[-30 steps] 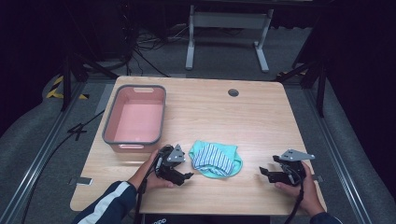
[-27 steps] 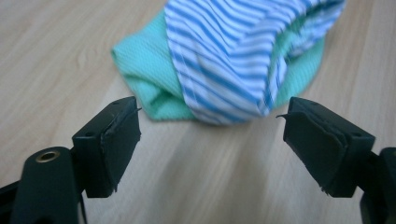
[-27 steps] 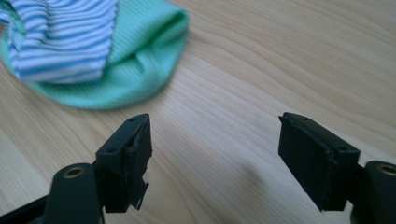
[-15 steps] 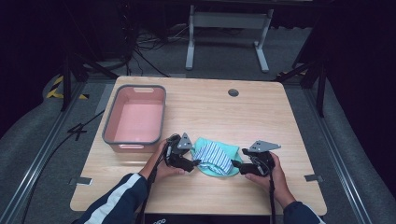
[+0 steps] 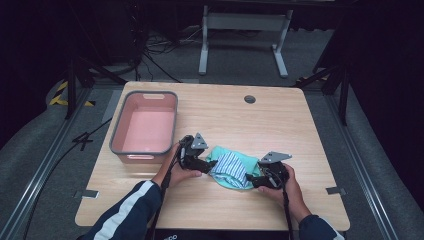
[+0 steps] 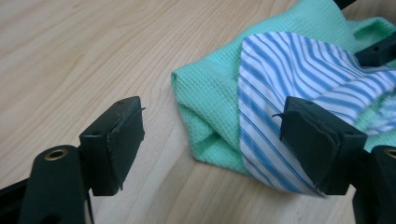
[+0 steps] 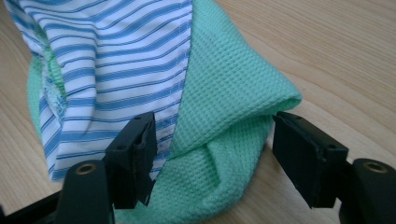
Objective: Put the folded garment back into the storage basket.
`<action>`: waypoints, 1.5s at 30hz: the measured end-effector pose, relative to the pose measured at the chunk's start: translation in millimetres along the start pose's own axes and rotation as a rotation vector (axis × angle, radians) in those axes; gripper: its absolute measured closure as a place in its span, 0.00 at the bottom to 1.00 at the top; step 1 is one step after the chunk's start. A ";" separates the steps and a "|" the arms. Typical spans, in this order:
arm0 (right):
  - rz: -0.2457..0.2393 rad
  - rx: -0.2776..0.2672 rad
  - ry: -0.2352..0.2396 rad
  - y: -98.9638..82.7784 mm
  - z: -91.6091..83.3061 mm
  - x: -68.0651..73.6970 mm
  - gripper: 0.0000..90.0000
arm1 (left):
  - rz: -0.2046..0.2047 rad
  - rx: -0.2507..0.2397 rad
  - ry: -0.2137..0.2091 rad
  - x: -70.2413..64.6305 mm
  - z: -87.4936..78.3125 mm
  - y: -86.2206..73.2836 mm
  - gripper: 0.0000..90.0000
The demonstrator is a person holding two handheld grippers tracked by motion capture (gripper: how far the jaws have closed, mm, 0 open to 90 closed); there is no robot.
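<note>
A crumpled cloth [image 5: 234, 170], green waffle weave with a blue-and-white striped part on top, lies near the table's front edge. My left gripper [image 5: 211, 165] is at its left end and my right gripper [image 5: 253, 181] at its right end. In the left gripper view the jaws [image 6: 215, 140] stand apart around the green fold [image 6: 205, 93] and the striped edge [image 6: 261, 140]; they have just been closing, pads not pressing. In the right gripper view the jaws [image 7: 215, 149] straddle a green fold [image 7: 224, 93] beside the stripes [image 7: 116, 56]; they have just been opening.
A pink bin with a grey rim [image 5: 116, 131] stands at the table's left, just behind my left hand. A round cable hole [image 5: 249, 99] sits near the far edge of the wooden table [image 5: 290, 125]. A metal stand [image 5: 240, 30] is on the floor beyond.
Both hands have come inward to the cloth: the right gripper travelled left from the table's right side, the left gripper shifted right. Each now has a cloth end between its jaws.
</note>
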State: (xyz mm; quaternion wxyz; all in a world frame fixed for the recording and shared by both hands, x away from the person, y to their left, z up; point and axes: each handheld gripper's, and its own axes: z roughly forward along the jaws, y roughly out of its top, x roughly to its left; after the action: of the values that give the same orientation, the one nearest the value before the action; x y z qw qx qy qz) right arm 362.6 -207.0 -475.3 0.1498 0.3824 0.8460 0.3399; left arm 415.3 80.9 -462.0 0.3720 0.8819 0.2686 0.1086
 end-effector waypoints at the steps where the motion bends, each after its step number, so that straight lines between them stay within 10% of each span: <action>1: -0.007 0.004 -0.012 -0.3 -0.6 -1.0 0.32 | 0.004 0.020 0.002 0.3 5.7 -1.4 0.24; 7: 0.016 0.018 -0.021 -1.8 -0.3 -7.8 0.25 | -0.023 0.064 -0.034 1.3 18.6 -6.0 0.19; 13: 0.020 0.024 0.011 -1.8 -3.5 -6.0 0.44 | 0.011 0.061 -0.047 -10.3 16.6 -8.6 0.19; 24: -0.005 0.003 0.075 -3.5 -7.2 3.1 0.88 | 0.031 0.058 -0.104 -24.0 13.9 -4.3 0.74; 45: -0.009 -0.053 0.047 -3.1 -29.7 -2.5 0.94 | 0.066 0.018 -0.100 -42.0 7.0 8.3 0.90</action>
State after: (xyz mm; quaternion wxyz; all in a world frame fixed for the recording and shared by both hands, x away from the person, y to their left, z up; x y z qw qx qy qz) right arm 347.3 -224.0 -456.0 0.1412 0.3665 0.8417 0.3705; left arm 386.3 48.6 -460.6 0.3733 0.8978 0.2217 0.0743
